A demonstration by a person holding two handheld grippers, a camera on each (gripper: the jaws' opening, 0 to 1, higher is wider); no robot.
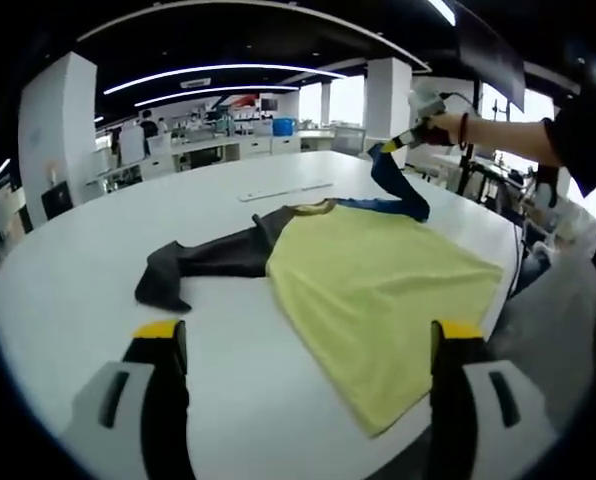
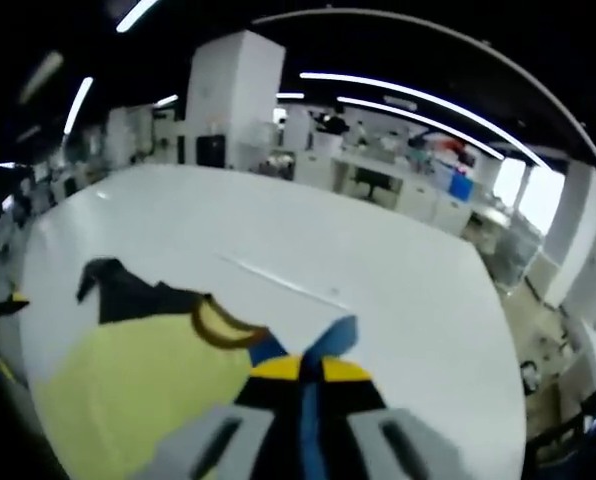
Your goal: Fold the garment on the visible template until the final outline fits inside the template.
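My table (image 1: 98,260) is a big white round-edged one, and past it the room runs back to white pillars (image 1: 58,120), desks with people at them, a blue box (image 1: 284,126) and long ceiling lights; nothing on the tabletop blocks the way to the shirt. A thin pale strip (image 1: 286,190) lies flat on the table just beyond the collar, well apart from my tongs. I cannot make out any template outline on the white surface. The shirt (image 1: 378,290) lies spread near the table's near-right edge: a yellow body, a brown collar (image 1: 313,208), one dark grey sleeve (image 1: 203,262) stretched flat out to the left with its cuff turned down, and one blue sleeve (image 1: 398,190) on the far side. In the left gripper view my left tongs (image 1: 308,345) sit low over the table with jaws wide, yellow tips apart, holding nothing, the yellow hem lying between and ahead of them. My right tongs (image 2: 308,372) are pinched narrow on the blue sleeve, its cloth sticking out between the yellow tips; in the left gripper view my hand (image 1: 440,125) has that sleeve lifted off the table, hanging up from the shoulder. In the right gripper view the grey sleeve lies far left.
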